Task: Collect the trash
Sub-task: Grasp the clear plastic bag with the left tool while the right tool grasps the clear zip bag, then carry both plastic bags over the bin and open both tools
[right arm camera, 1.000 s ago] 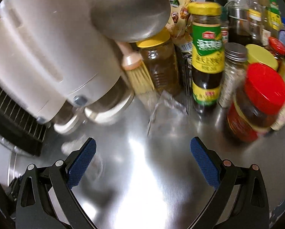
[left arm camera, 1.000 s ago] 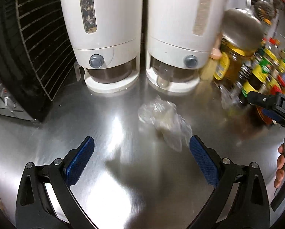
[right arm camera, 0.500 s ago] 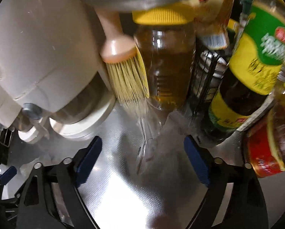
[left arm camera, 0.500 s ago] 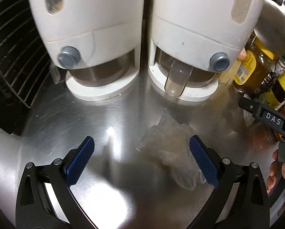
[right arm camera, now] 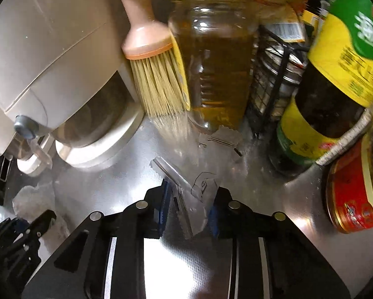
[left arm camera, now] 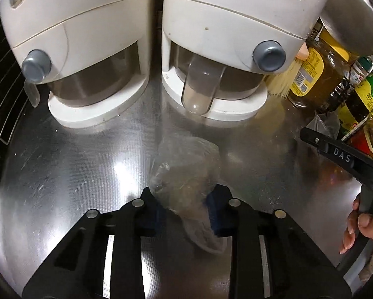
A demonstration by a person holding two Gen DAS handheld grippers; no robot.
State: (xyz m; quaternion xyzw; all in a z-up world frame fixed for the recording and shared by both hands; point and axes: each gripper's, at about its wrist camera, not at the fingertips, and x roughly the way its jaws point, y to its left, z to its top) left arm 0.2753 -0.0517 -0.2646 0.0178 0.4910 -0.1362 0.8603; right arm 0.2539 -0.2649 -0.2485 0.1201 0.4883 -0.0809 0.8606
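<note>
**Both tongs closing on scraps of plastic**

My left tongs (left arm camera: 184, 206) point steeply down at the steel counter (left arm camera: 74, 164), and their jaws are closing with a crumpled clear plastic bag (left arm camera: 186, 169) between them; the blue pads (left arm camera: 212, 204) already press into its sides, so the bag is pinched. Most of the bag bulges out ahead of the tips, and a tail of it trails back under the jaws, lying on the counter.

My right tongs (right arm camera: 189, 206) are closing too, around a clear plastic wrapper (right arm camera: 194, 196) with a crimped edge. The pads touch it on both sides, and it stands tilted between them, one corner reaching forward to the left. A second bit of clear wrapper (right arm camera: 221, 139) lies just ahead on the counter, at the foot of a jar of oil (right arm camera: 211, 62) with a yellow lid.

Just past the left tongs stand two white dispensers (left arm camera: 224, 37) side by side, each with a grey knob. Beside the oil jar hangs a pink-handled brush (right arm camera: 154, 69), its bristles close above the counter. To the right crowd sauce bottles (right arm camera: 336, 74) and a red-labelled jar (right arm camera: 353, 191). A wire rack (left arm camera: 4, 94) sits at the far left.
</note>
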